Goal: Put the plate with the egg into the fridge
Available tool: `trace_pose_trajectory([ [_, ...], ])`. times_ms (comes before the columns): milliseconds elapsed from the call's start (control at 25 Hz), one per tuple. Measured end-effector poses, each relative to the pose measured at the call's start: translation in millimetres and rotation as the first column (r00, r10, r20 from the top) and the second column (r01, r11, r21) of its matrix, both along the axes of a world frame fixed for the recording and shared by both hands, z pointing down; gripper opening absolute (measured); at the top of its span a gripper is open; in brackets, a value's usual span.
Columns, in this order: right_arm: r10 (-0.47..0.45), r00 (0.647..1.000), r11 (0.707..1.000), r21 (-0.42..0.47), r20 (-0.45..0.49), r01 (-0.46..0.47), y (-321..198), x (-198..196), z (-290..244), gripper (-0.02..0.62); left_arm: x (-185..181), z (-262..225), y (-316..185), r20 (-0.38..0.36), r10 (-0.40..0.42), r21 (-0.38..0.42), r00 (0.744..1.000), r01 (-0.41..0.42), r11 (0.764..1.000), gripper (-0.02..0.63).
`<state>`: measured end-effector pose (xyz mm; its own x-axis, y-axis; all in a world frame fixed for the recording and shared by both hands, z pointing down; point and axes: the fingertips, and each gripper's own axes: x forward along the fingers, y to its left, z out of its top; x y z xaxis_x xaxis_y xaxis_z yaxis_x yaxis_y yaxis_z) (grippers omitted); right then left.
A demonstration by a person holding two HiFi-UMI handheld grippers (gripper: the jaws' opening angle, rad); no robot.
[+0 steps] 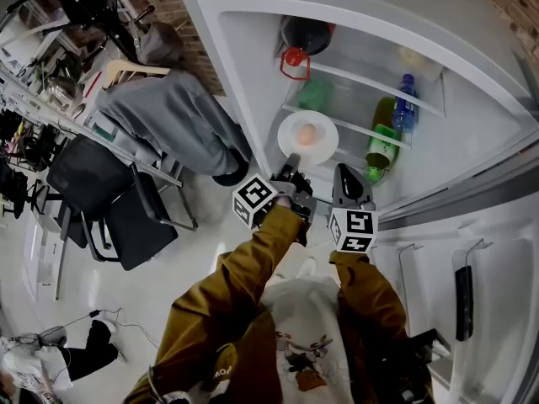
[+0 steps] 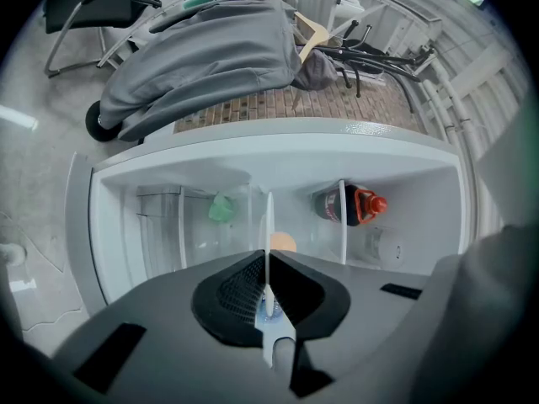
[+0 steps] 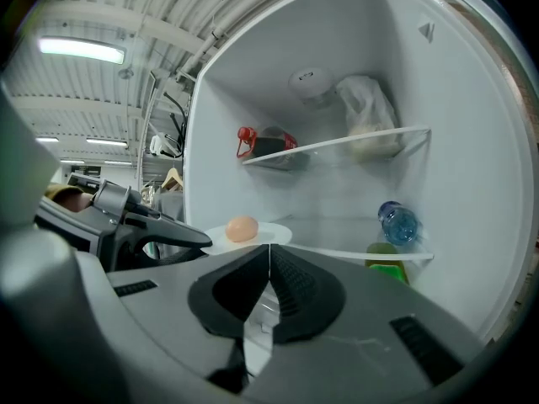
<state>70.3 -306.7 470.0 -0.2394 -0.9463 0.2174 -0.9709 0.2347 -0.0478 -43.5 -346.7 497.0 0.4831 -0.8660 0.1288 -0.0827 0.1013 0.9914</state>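
A white plate (image 1: 308, 137) carrying a tan egg (image 1: 307, 133) hangs level inside the mouth of the open fridge (image 1: 244, 74). My left gripper (image 1: 290, 163) is shut on the plate's near rim. In the left gripper view the plate (image 2: 268, 225) shows edge-on between the pads, with the egg (image 2: 283, 242) just behind. From the right gripper view the plate (image 3: 268, 235) and egg (image 3: 242, 228) float at about the height of the lower glass shelf (image 3: 362, 254), held by the left gripper (image 3: 181, 241). My right gripper (image 1: 344, 172) is beside it, shut and empty, its jaws (image 3: 269, 259) meeting.
On the upper shelf lie a dark bottle with a red cap (image 1: 301, 39) and a pale bag (image 3: 364, 112). A green item (image 1: 313, 95), a blue bottle (image 1: 406, 99) and a green bottle (image 1: 383, 146) are lower down. The fridge door (image 1: 472, 293) stands open at right. A grey-covered heap (image 1: 173, 116) and black chair (image 1: 109, 196) are left.
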Motion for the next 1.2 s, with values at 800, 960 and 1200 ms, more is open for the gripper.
trace_pose_trajectory([
  [800,0.012,1.000,1.000,-0.020,0.014,-0.012,-34,3,10,0.008,5,8,-39,-0.002,-0.021,-0.009,1.000,0.021,1.000,0.021],
  [960,0.020,1.000,1.000,-0.022,0.013,-0.019,-40,4,10,0.008,7,8,-45,-0.005,-0.020,-0.008,1.000,0.020,1.000,0.020],
  [1200,0.032,0.999,0.999,-0.028,0.020,-0.032,-49,5,13,0.008,9,11,-55,-0.003,-0.019,-0.006,1.000,0.019,1.000,0.021],
])
